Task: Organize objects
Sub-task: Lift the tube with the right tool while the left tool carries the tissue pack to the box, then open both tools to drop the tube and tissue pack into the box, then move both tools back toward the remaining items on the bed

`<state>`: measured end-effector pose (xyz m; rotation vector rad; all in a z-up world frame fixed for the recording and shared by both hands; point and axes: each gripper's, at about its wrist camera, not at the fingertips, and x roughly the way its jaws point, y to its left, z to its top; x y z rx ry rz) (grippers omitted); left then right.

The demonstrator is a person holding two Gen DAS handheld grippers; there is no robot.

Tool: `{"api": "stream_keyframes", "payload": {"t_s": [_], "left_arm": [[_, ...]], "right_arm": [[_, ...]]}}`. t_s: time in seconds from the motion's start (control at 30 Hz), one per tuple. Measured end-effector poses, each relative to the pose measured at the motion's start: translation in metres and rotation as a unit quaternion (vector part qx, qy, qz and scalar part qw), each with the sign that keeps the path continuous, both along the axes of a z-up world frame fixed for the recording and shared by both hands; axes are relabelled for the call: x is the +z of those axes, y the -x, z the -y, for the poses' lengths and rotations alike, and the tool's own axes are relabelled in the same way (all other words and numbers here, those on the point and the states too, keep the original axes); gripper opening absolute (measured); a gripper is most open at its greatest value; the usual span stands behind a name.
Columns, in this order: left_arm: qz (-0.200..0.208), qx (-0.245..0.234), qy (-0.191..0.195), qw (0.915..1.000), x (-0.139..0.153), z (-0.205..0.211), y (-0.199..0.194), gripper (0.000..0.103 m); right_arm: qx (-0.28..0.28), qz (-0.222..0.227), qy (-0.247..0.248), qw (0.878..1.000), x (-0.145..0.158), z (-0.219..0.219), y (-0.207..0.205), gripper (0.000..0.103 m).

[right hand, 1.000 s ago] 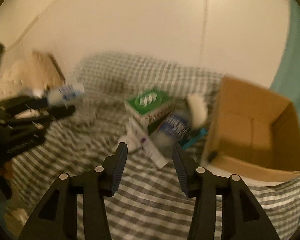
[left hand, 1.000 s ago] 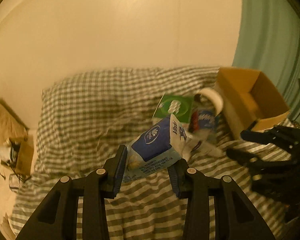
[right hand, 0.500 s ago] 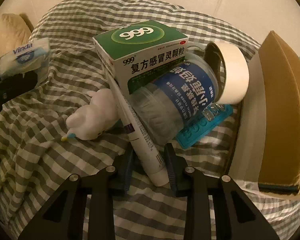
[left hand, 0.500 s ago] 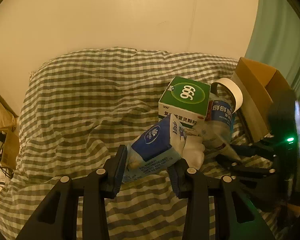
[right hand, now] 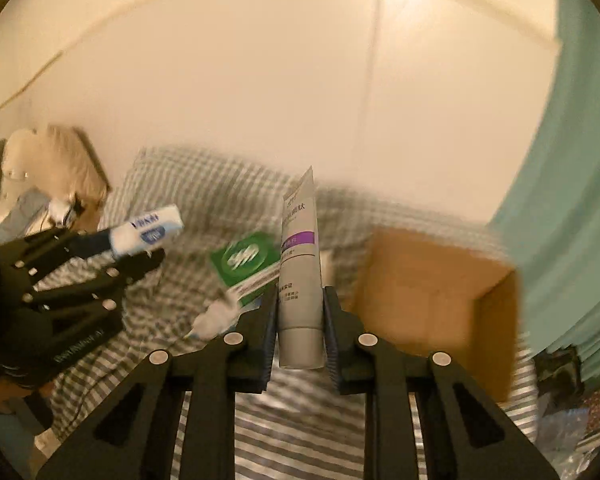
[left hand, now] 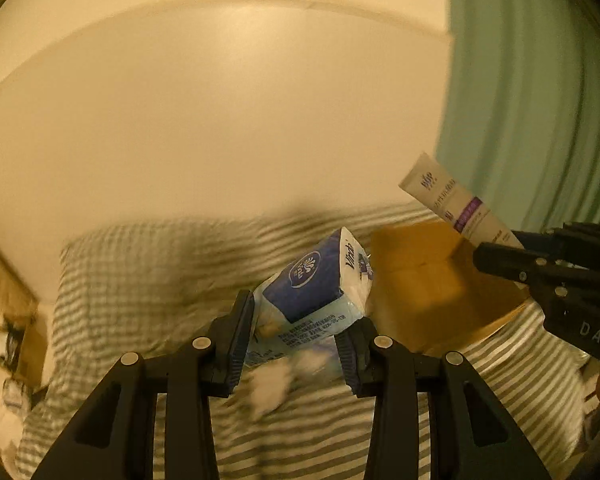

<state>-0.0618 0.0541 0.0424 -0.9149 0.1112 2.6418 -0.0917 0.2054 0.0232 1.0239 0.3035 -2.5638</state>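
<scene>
My left gripper point(left hand: 296, 320) is shut on a blue-and-white Vinda tissue pack point(left hand: 314, 288), held above the checked bed; the pack also shows in the right wrist view point(right hand: 146, 234). My right gripper point(right hand: 300, 320) is shut on a white tube with a purple band point(right hand: 300, 276), held upright in the air; the tube also shows in the left wrist view point(left hand: 456, 208). An open cardboard box point(right hand: 436, 300) sits on the bed to the right, also in the left wrist view point(left hand: 428, 280). A green 999 medicine box point(right hand: 244, 258) lies left of the tube.
The grey-and-white checked bed cover point(right hand: 204, 196) fills the lower part of both views. A white toy-like object point(right hand: 216, 316) lies near the green box. A green curtain point(right hand: 572, 200) hangs at the right. A cluttered bedside area point(right hand: 40, 184) is at the far left.
My right gripper closed on the tube and lifted it off the pile. My left gripper, still holding the tissue pack, has risen and swung towards the cardboard box.
</scene>
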Motion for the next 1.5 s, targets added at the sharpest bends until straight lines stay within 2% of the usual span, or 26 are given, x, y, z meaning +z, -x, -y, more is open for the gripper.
{"api": "stream_keyframes", "payload": {"t_s": [0.1, 0.2, 0.33, 0.47, 0.67, 0.77, 0.83, 0.9, 0.93, 1.0, 1.07, 1.13, 1.2, 1.23, 1.37, 1.5], "left_arm": [[-0.016, -0.035, 0.000, 0.9992, 0.018, -0.041, 0.000, 0.040], [-0.011, -0.061, -0.004, 0.9981, 0.019, -0.077, 0.007, 0.040], [0.010, -0.082, -0.011, 0.9965, 0.005, -0.116, 0.024, 0.040], [0.027, -0.094, 0.002, 0.9952, -0.015, -0.142, 0.041, 0.040], [0.056, -0.103, 0.023, 0.9929, -0.053, -0.167, 0.053, 0.040], [0.066, -0.100, 0.020, 0.9926, -0.062, -0.168, 0.054, 0.043], [0.072, -0.103, 0.020, 0.9919, -0.065, -0.168, 0.054, 0.049], [0.073, -0.097, 0.030, 0.9921, -0.068, -0.166, 0.052, 0.070], [0.073, -0.094, 0.033, 0.9924, -0.069, -0.166, 0.051, 0.074], [0.073, -0.097, 0.029, 0.9922, -0.065, -0.163, 0.048, 0.077], [0.075, -0.098, 0.024, 0.9921, -0.058, -0.159, 0.046, 0.077], [0.071, -0.097, 0.022, 0.9925, -0.049, -0.156, 0.042, 0.079], [0.054, -0.095, 0.023, 0.9937, -0.034, -0.147, 0.035, 0.093], [0.047, -0.093, 0.023, 0.9943, -0.029, -0.141, 0.032, 0.095], [0.024, -0.082, 0.018, 0.9962, -0.006, -0.110, 0.034, 0.098], [0.003, -0.056, 0.011, 0.9984, 0.014, -0.066, 0.027, 0.103]], "right_arm": [[-0.019, -0.034, -0.005, 0.999, 0.029, -0.030, -0.002, 0.020], [-0.047, -0.047, 0.006, 0.998, 0.037, -0.068, -0.002, 0.020], [-0.089, -0.041, 0.014, 0.995, 0.020, -0.107, 0.018, 0.020], [-0.108, -0.023, 0.041, 0.993, -0.002, -0.139, 0.033, 0.020], [-0.124, 0.006, 0.043, 0.991, -0.044, -0.153, 0.056, 0.020], [-0.131, 0.015, 0.048, 0.990, -0.056, -0.157, 0.061, 0.021], [-0.132, 0.016, 0.052, 0.990, -0.058, -0.157, 0.060, 0.021], [-0.136, 0.013, 0.056, 0.989, -0.059, -0.156, 0.061, 0.022], [-0.139, 0.009, 0.058, 0.989, -0.058, -0.159, 0.061, 0.024], [-0.145, 0.004, 0.067, 0.987, -0.053, -0.160, 0.060, 0.048], [-0.147, 0.002, 0.082, 0.986, -0.047, -0.158, 0.054, 0.057], [-0.147, -0.001, 0.098, 0.984, -0.040, -0.162, 0.047, 0.057], [-0.144, -0.004, 0.107, 0.984, -0.036, -0.164, 0.039, 0.060], [-0.147, -0.007, 0.109, 0.983, -0.033, -0.164, 0.035, 0.061], [-0.152, -0.020, 0.114, 0.982, -0.019, -0.164, 0.014, 0.065], [-0.152, -0.041, 0.116, 0.981, 0.001, -0.156, -0.008, 0.077]]}}
